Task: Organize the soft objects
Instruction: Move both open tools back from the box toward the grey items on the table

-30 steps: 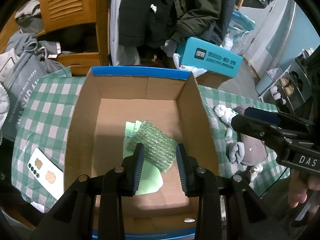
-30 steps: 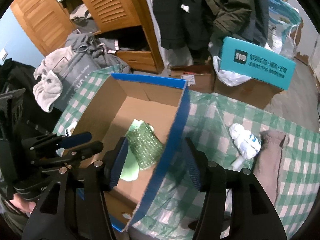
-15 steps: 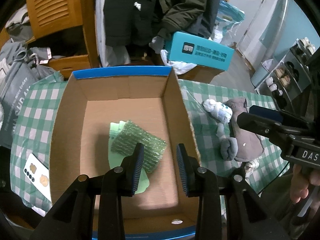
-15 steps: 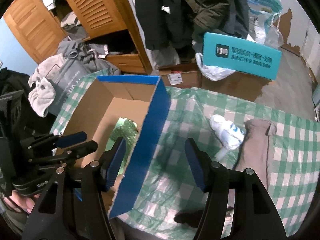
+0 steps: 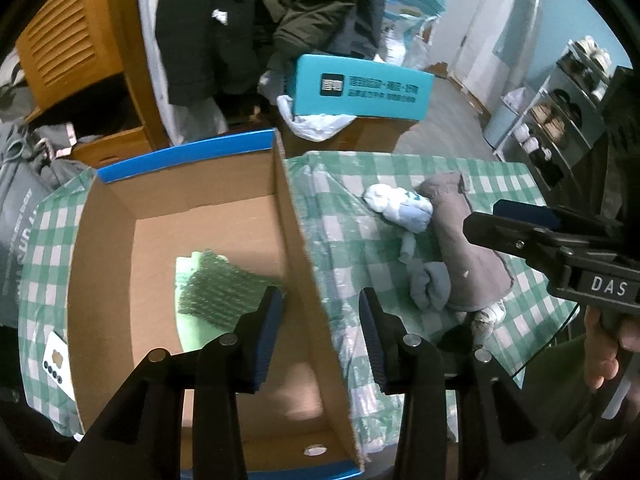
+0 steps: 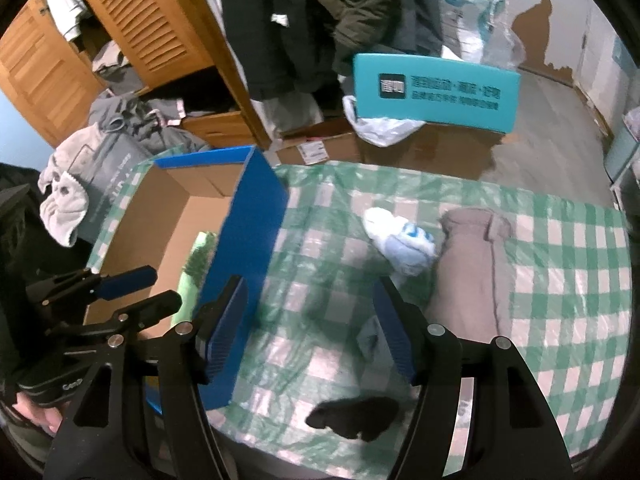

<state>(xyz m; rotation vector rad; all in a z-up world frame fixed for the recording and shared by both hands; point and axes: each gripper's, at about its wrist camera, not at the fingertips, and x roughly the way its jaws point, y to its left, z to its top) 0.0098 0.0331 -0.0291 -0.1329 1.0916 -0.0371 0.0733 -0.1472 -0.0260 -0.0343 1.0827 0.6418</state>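
Note:
An open cardboard box (image 5: 298,240) with blue outer walls (image 6: 244,248) stands on the checked cloth. Inside lie a green bubble-wrap piece (image 5: 224,290) on a light green sheet (image 5: 192,336). My left gripper (image 5: 320,320) is open and empty, its jaws on either side of the box's right wall, above it. My right gripper (image 6: 310,322) is open and empty above the cloth, right of the box. On the cloth lie a white-blue sock bundle (image 6: 400,240), a grey-brown cloth (image 6: 472,272), a grey sock roll (image 5: 430,286) and a black soft item (image 6: 356,416).
A green-checked cloth (image 6: 560,280) covers the table. A phone (image 5: 58,362) lies left of the box. A teal box (image 6: 436,92) sits on cartons behind the table. Clothes hang at a wooden wardrobe (image 6: 156,28). A shoe rack (image 5: 560,112) stands at the right.
Both grippers have moved to the right. The left one has gone from above the bubble wrap to the box's right wall. The right one now faces the socks and the cloth.

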